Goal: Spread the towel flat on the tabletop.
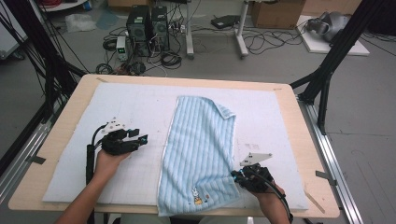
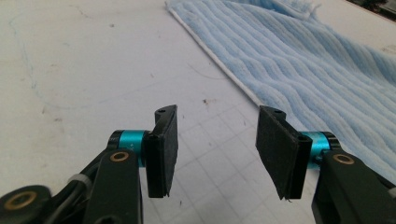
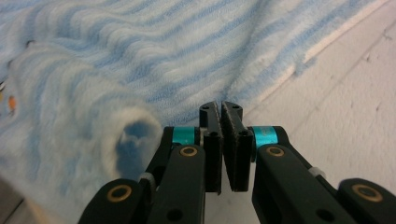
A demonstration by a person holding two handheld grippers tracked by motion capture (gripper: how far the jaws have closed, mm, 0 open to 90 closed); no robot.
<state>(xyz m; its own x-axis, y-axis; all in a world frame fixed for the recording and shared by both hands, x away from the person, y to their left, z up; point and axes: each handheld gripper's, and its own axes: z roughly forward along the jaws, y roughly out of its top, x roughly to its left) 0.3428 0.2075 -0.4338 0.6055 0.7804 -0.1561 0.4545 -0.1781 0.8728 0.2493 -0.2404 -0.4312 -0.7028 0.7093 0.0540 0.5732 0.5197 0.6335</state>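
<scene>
Towel folding, right edge approached

Blue towel (image 1: 198,154) lies mid-frame on the surface (image 1: 140,112). Right hand-held gripper (image 3: 220,140) closed empty beside its hem; it may miss the cloth. Left hand-held gripper (image 2: 215,149) open.

No readable text, label, brand or number anywhere.
</scene>
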